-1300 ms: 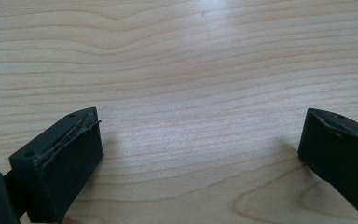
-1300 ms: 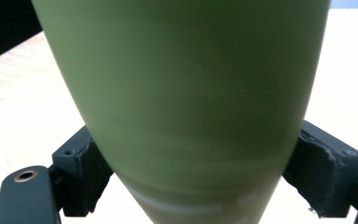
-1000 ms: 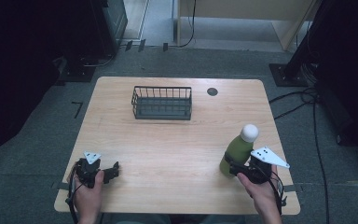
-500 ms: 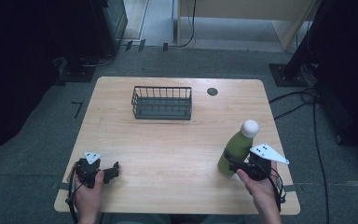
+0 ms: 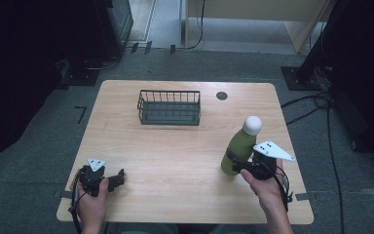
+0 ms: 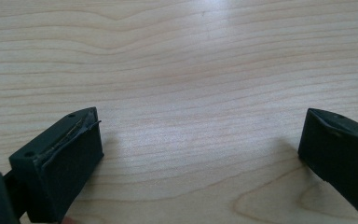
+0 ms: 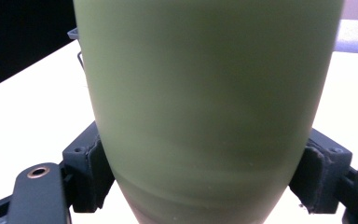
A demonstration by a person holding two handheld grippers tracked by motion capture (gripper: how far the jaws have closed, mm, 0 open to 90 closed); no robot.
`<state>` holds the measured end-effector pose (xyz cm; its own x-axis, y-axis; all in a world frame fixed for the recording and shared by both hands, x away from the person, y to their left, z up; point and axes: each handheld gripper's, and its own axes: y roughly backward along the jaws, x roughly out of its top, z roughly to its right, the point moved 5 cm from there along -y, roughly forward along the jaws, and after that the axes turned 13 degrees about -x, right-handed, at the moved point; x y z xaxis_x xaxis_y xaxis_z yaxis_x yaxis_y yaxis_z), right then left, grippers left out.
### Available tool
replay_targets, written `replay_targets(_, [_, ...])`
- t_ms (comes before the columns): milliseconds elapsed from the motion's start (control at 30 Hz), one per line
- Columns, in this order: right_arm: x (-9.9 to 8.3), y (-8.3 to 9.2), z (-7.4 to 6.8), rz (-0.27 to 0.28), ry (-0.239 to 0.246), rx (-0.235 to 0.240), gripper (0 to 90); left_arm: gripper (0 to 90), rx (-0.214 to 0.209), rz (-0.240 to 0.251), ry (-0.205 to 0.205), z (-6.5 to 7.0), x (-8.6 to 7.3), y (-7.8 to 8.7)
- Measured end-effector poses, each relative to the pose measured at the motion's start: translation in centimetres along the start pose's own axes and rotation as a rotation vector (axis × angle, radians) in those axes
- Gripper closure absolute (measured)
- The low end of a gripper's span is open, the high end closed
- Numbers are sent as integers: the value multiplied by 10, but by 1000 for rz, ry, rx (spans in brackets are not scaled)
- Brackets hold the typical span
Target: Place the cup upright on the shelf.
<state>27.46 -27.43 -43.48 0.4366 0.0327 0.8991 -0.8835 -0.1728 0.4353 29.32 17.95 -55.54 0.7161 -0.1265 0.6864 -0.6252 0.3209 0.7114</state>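
- Grey floor lies all around a light wooden bench (image 5: 175,161), with dark stands and cables at the sides.
- A black wire basket (image 5: 169,107) sits near the far edge of the bench, close to the middle.
- A small dark round spot (image 5: 222,95) is in the bench top just beside the basket, toward the far right corner.
- A green bottle (image 5: 237,146) with a white round cap stands up near the right edge of the bench.
- The right gripper (image 5: 238,164) is near the front right corner. Its jaws press on both sides of the bottle, low down on it.
- In the right gripper view the bottle (image 7: 209,107) sits tight between the two black jaws.
- The left gripper (image 5: 119,176) rests near the front left corner. Its jaws are spread wide with only bare wood between them.
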Motion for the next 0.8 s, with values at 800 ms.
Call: replay_targets(800, [44, -30, -43, 22, 57, 70, 200, 0, 0, 1, 2, 0, 0, 0])
